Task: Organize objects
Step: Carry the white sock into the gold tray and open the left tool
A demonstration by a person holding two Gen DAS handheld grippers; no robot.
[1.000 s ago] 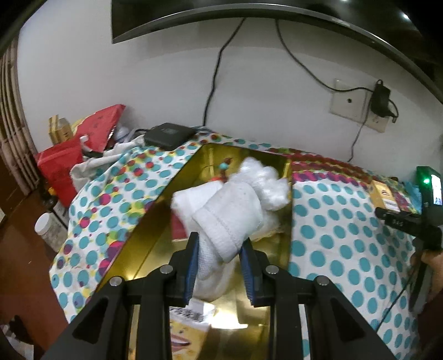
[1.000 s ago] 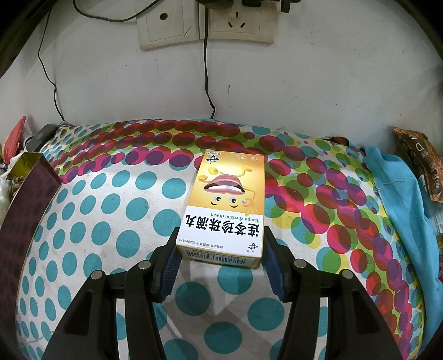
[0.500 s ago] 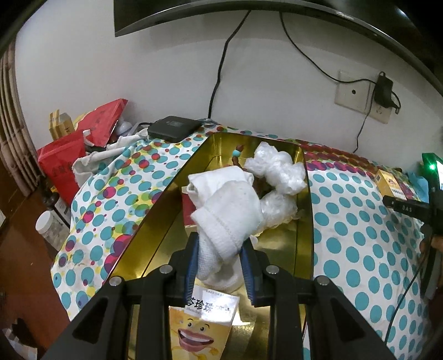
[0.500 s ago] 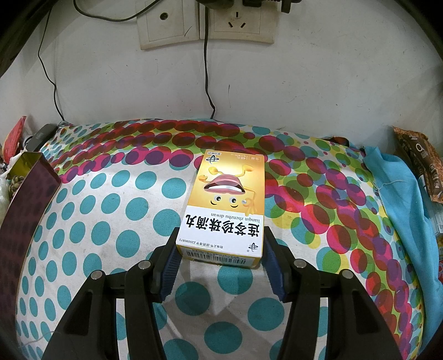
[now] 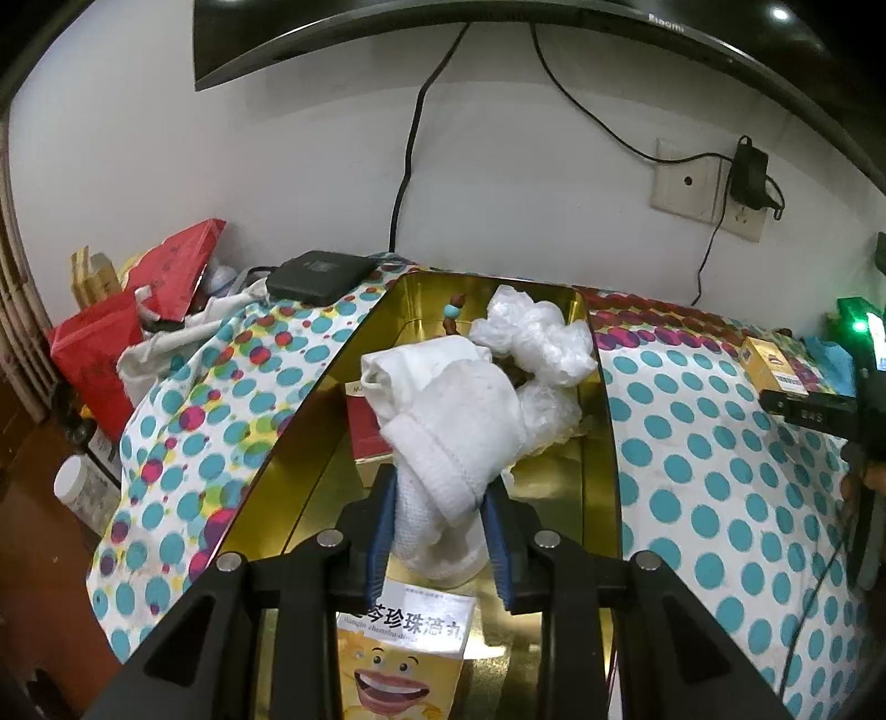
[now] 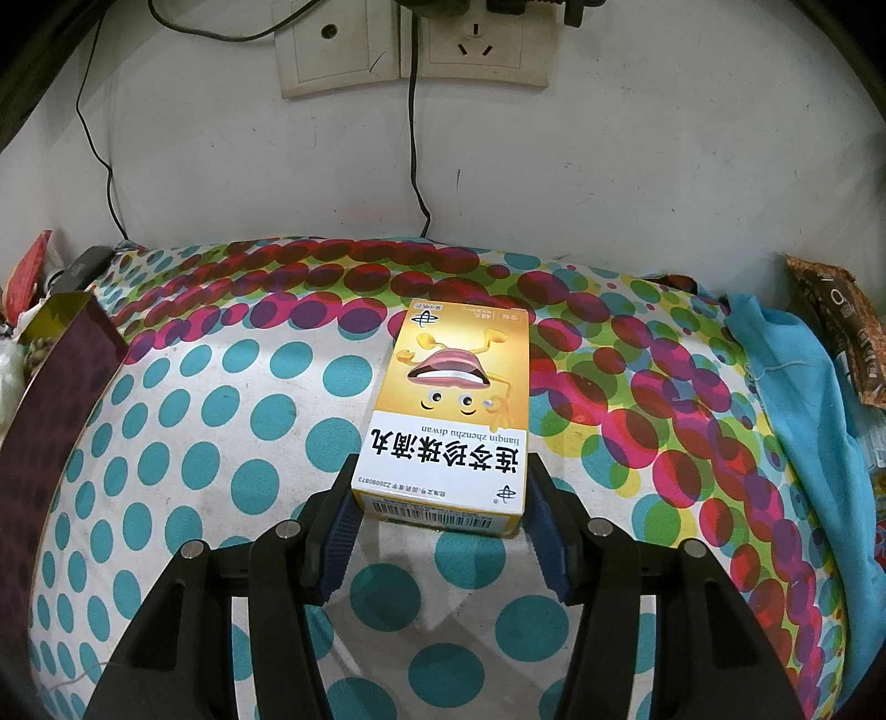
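My left gripper (image 5: 440, 518) pinches a bundle of white socks (image 5: 448, 421), tilted down over the gold tin (image 5: 601, 443), above a yellow box (image 5: 404, 659) and crumpled plastic (image 5: 534, 335). My right gripper (image 6: 443, 531) clamps another yellow medicine box (image 6: 451, 412) lying on the dotted cloth (image 6: 221, 443).

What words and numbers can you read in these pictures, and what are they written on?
"lianqin zhenzhu diwan": yellow medicine box between the right gripper's pads, under big Chinese characters.
"Z20090873": same box, white end above the barcode; other small print there is too small.
"珍珠滴丸": second yellow box lying in the gold tin, partly hidden.
"Xiaomi", blurred: monitor edge.
Small yellow pack: unreadable.
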